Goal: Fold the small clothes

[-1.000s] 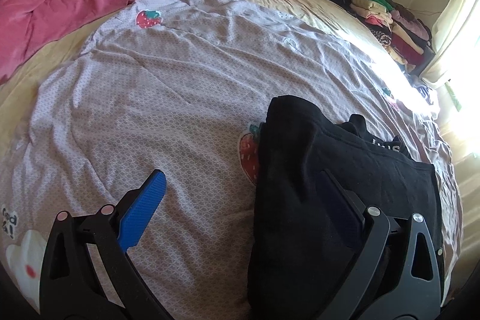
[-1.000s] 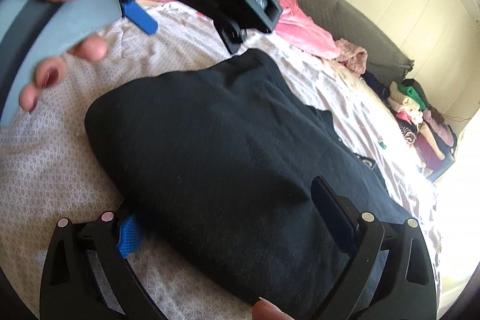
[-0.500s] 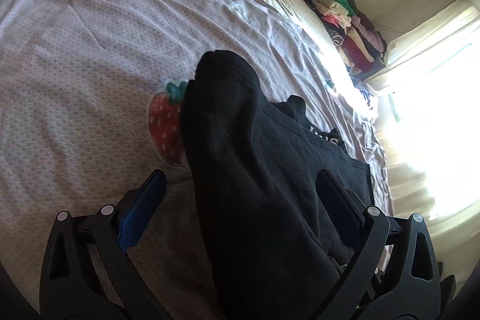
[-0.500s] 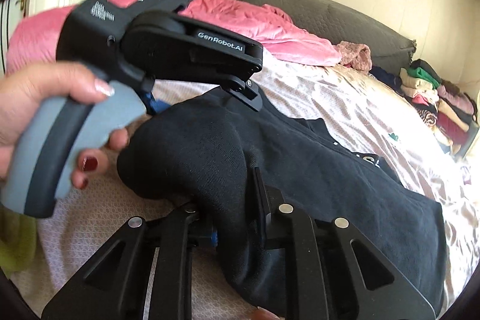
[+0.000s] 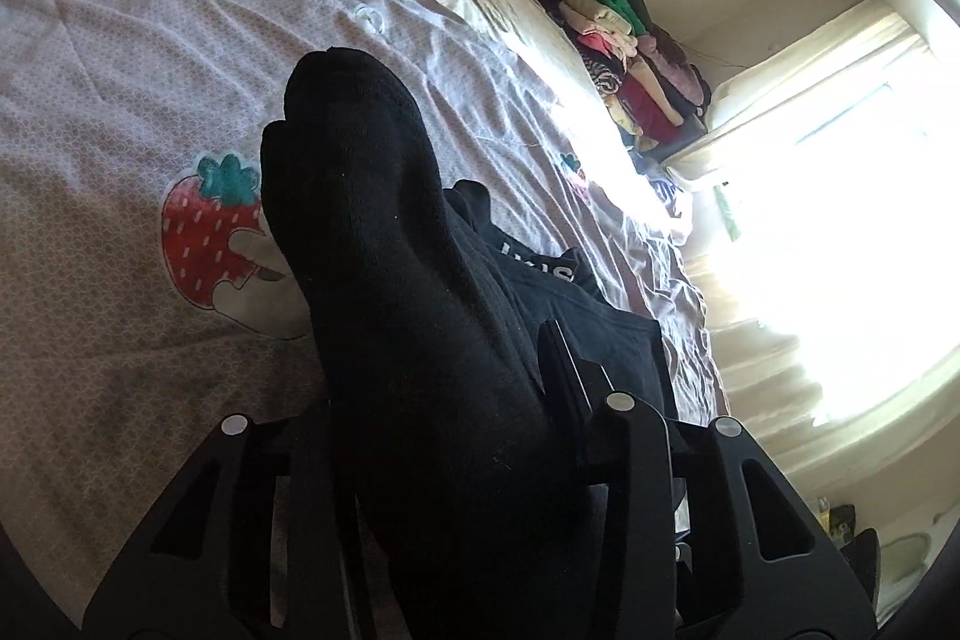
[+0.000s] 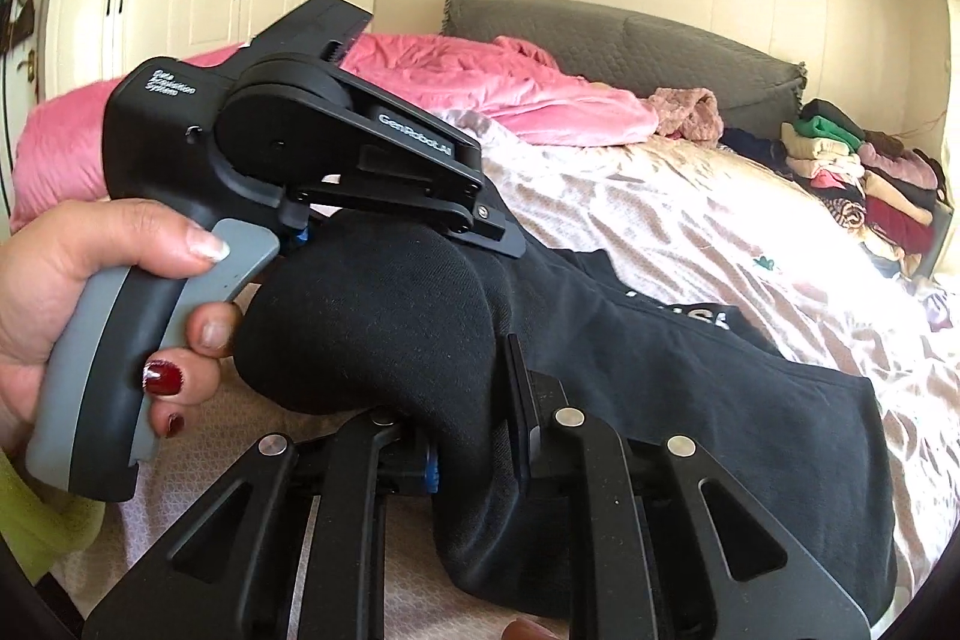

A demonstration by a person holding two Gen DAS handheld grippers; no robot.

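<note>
Our right gripper (image 6: 468, 454) is pinching a thick fold of the black garment (image 6: 690, 400), jaws drawn close with the cloth bunched between them. Our left gripper (image 5: 438, 388) has just been closing, and in both wrist views its jaws now clamp the same garment's bunched end, which bulges out past them toward twelve o'clock. In the right wrist view that left gripper (image 6: 336, 160) sits at ten o'clock of our own jaws, held by a hand (image 6: 90, 304), and grips the rounded black lump from above.

From the two grips the garment runs out toward three o'clock in the right view and lies flat on the bedsheet (image 6: 690, 220), white lettering showing on it.

We judge the fold is only beginning: one end is gathered and lifted, the rest is still spread, and nothing yet lies doubled over. Carrying the held end across, laying it down and smoothing it all remain.

Beyond, at one o'clock in the right view, a stack of folded clothes (image 6: 858, 172) sits at the bed's far edge, with a pink blanket (image 6: 510, 82) near the headboard.
</note>
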